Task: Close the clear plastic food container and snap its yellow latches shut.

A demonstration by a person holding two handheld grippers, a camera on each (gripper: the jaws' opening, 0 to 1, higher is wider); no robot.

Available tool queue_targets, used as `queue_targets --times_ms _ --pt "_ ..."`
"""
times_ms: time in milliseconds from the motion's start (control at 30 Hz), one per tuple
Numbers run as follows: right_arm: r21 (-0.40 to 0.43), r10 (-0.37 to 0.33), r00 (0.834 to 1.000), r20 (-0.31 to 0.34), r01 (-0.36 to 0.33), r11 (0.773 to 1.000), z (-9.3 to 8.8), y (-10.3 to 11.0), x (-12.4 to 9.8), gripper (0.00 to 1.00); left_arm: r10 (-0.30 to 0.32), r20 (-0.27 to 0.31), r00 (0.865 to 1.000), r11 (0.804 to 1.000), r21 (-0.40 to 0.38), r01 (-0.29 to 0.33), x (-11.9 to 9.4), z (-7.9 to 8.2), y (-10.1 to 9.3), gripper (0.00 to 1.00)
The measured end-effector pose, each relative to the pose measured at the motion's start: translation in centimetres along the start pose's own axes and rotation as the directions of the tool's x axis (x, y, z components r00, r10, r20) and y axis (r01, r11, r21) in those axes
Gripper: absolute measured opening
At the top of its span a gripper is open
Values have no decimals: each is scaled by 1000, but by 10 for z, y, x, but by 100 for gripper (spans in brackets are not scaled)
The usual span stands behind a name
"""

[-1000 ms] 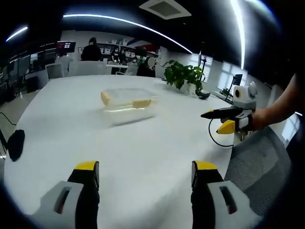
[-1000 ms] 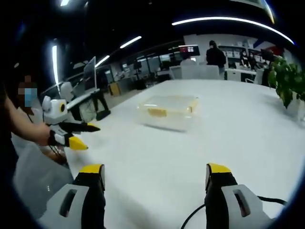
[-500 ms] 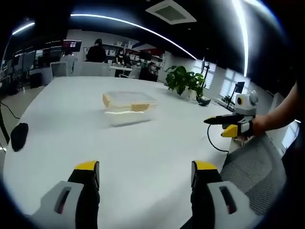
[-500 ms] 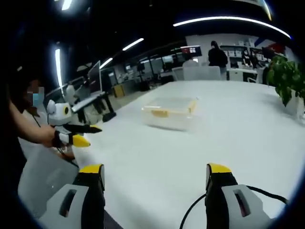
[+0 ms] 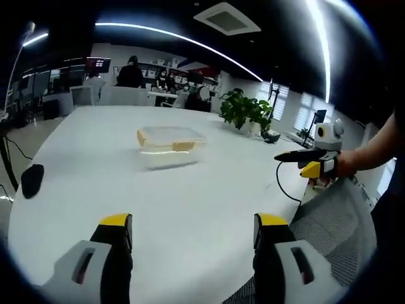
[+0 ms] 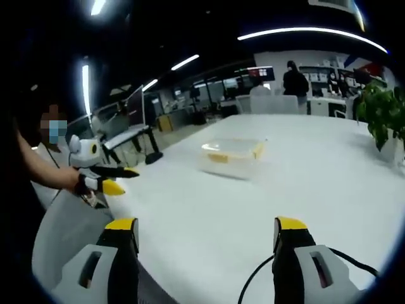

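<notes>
Clear container with yellow latches sits mid-counter, lid on, well apart from both claws, bare white surface all round it. Left claw and right claw both spread wide, gripping nothing, hovering near the counter's close edge. Potted plant stands near the far edge.

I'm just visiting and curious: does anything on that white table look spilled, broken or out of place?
Nothing stands out. The container sits flat and upright on the table, lid on, with no spill around it. A small dark object lies near the table's edge, too blurred to identify.
</notes>
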State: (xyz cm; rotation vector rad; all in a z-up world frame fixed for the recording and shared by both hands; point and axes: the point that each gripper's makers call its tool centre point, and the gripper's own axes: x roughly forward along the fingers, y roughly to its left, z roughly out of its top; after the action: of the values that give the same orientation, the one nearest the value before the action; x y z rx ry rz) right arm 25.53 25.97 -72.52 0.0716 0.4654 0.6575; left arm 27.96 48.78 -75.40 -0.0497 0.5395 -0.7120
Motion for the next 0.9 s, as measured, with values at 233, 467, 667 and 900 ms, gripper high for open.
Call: queue_targets --times_ms 233,467,667,900 --pt "5 9 1000 -8 -9 1000 -16 8 -13 87 52 13 999 998 16 -52 -11 -6 -4 77" --pt "-66 48 998 -49 -51 996 -24 19 -5 84 78 10 997 997 15 -78 -10 -8 3 76" --pt "-132 22 996 -82 -33 991 -27 14 -7 75 75 -19 997 995 61 -74 -7 -13 -1 74" --pt "-75 39 997 -68 -44 996 -25 13 -7 73 72 -49 996 994 87 -67 -2 -16 -4 74"
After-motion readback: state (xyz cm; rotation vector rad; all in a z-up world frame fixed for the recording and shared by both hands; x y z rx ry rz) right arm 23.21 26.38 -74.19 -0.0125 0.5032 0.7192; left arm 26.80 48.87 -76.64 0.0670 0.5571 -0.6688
